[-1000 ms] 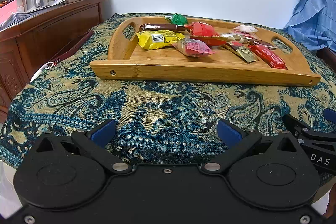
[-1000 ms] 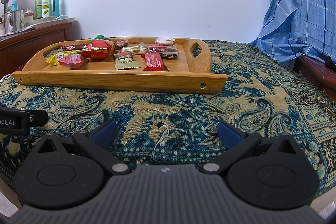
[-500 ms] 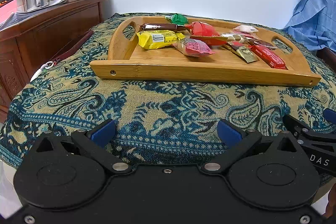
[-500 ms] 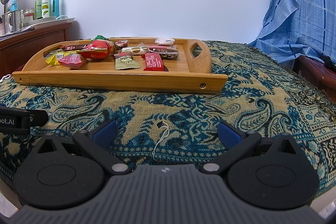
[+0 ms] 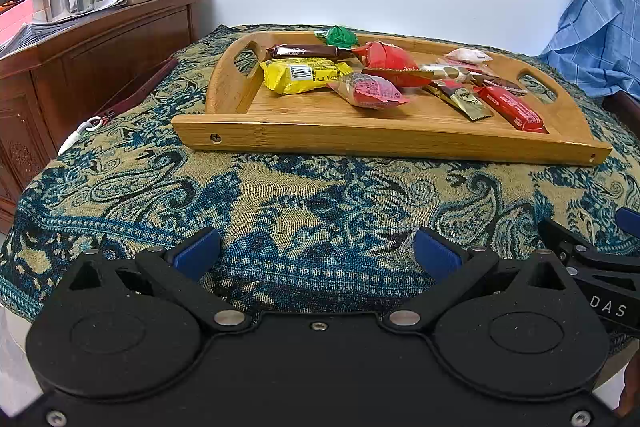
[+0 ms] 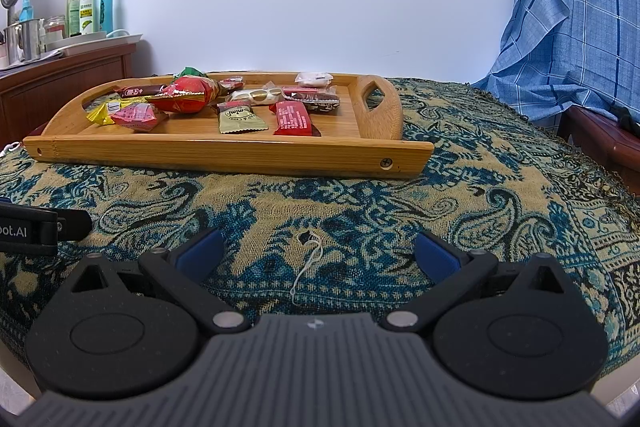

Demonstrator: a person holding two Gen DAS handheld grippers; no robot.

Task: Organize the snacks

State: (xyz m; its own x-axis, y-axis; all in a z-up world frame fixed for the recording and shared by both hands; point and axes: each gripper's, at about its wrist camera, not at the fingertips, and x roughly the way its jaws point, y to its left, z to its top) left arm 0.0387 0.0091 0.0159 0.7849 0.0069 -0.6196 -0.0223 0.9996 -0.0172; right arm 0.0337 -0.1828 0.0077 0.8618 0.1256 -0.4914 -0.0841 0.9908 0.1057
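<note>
While both grippers gape empty, left gripper (image 5: 316, 253), right gripper (image 6: 316, 253), snack tray (image 6: 224, 151) well ahead.

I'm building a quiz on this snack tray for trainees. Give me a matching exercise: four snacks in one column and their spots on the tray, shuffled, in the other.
Snacks:
1. yellow packet
2. green candy
3. red bar
4. white packet

Places, seen from the left wrist camera, on the wooden tray:
A. far edge, near the middle
B. right end, nearest the front rail
C. left part, beside the handle cut-out
D. far right, towards the back

Pairs: 1-C, 2-A, 3-B, 4-D
</note>
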